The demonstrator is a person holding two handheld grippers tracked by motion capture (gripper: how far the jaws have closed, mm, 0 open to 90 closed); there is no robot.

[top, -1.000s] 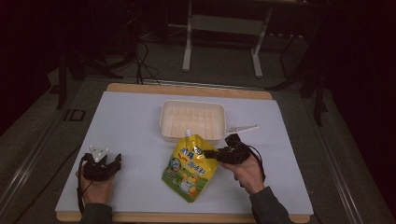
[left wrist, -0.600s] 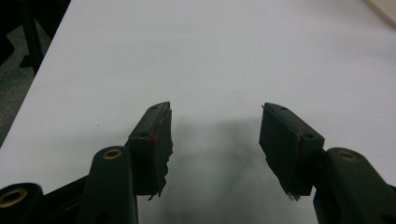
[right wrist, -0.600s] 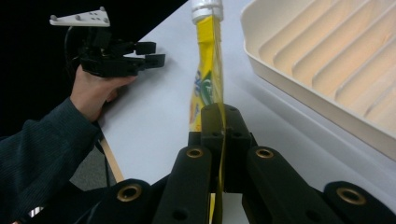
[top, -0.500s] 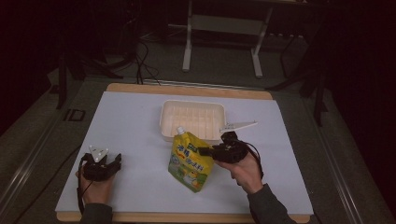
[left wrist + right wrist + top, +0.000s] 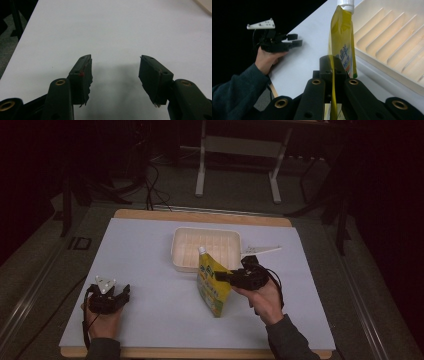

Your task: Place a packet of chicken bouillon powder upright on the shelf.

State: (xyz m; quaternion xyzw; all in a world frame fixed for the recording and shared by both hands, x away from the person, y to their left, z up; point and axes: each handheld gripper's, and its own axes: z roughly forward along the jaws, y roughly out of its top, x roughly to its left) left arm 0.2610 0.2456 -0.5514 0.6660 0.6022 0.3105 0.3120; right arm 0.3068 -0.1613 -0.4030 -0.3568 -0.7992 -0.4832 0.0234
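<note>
A yellow spouted pouch [image 5: 212,287] with a white cap hangs upright just in front of the white ribbed tray [image 5: 175,255], its bottom corner close to the table. My right gripper [image 5: 227,276] is shut on the pouch's right edge. In the right gripper view the pouch [image 5: 342,37] runs edge-on between the closed jaws of the right gripper [image 5: 331,62], cap at the top. My left gripper [image 5: 120,292] rests at the table's front left, held in a hand. Its jaws [image 5: 115,72] stand open over bare white tabletop with nothing between them.
The white tray [image 5: 387,50] stands empty behind the pouch. A small white three-cornered piece [image 5: 262,249] lies right of the tray. The left gripper [image 5: 295,40] and its hand appear far off in the right gripper view. Dark floor and stand legs lie beyond the table.
The pouch went from lying flat on the table to hanging upright, lifted by my right gripper, which rose slightly. The left gripper has stayed where it was.
</note>
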